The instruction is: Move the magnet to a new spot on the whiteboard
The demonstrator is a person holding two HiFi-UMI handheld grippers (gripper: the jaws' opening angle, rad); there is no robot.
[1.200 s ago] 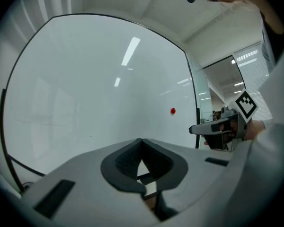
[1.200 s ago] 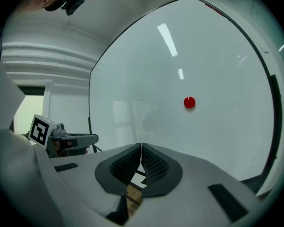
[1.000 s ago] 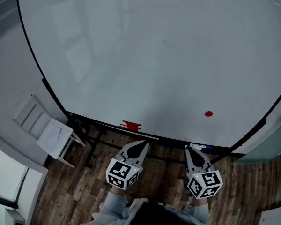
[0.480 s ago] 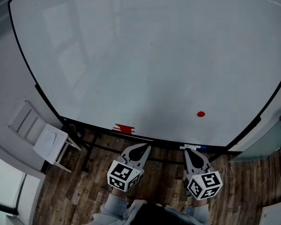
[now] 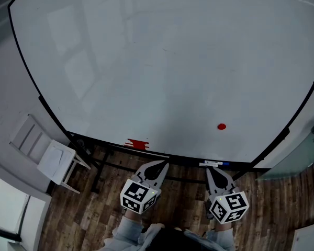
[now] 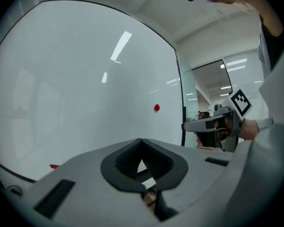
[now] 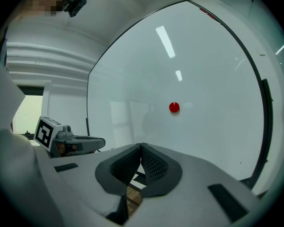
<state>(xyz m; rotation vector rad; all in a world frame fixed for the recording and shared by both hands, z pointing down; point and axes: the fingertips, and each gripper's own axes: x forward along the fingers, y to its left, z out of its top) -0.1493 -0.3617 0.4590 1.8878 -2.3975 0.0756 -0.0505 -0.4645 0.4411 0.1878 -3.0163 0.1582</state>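
1. Head view looks steeply down on the whiteboard [image 5: 146, 61], which fills the far part of the scene, with a wooden floor [image 5: 89, 213] below its near edge.
2. The left gripper [image 5: 159, 163] is held low and near the person, its tip pointing toward the board's bottom edge. In the left gripper view its dark ribbed pads meet at the tip and nothing sits between them.
3. The right gripper [image 5: 214, 167] is beside it to the right, level with it and also aimed at the board. In the right gripper view its claw is pressed together too, and it is empty.
4. The magnet [image 5: 221, 126], small, round and red, sticks to the lower right part of the whiteboard. It is farther away than the right gripper's tip and apart from both grippers.
5. A flat red object [image 5: 137, 144] lies on the board's bottom ledge, left of the left gripper.
6. A white marker with a blue end [image 5: 214, 163] lies on the same ledge, just beyond the right gripper.
7. A white chair [image 5: 49, 156] stands on the floor at the far left, near the board's left edge.
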